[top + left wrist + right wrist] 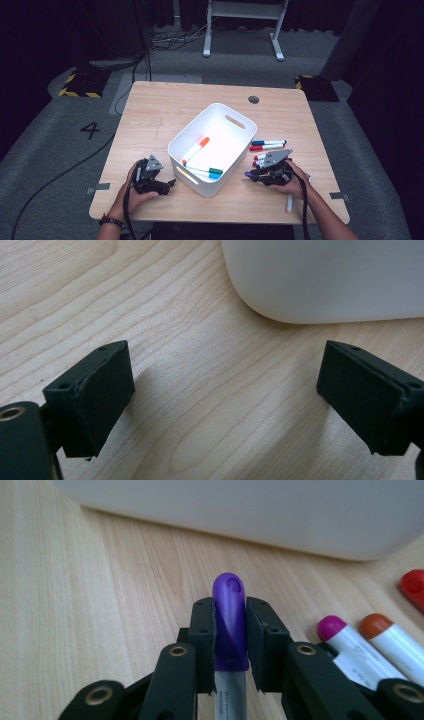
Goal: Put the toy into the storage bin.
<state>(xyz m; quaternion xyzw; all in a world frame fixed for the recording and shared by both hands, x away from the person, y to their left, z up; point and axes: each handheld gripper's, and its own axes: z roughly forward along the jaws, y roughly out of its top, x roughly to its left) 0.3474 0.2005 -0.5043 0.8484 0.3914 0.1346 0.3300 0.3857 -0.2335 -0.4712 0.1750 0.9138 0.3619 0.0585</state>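
Note:
My right gripper [230,625] is shut on a purple-capped marker [230,615], its pads pressing the cap from both sides just above the table. In the high view that right gripper [252,175] sits right of the white bin [240,137], the purple marker [248,174] poking out toward the bin. My left gripper [225,400] stands open over bare wood with nothing between its pads, close to the white bin [325,280]. In the high view the left gripper [167,185] rests by the bin's near left corner. An orange-capped marker [196,148] and a green and blue one [210,172] lie inside the bin.
Loose markers lie right of the bin: a blue-capped one [267,142], a red one [265,147], and another [289,202] near the table's front edge. Magenta [345,637], brown [390,635] and red [414,587] caps lie beside my right gripper. A grommet [253,99] sits at the table's back.

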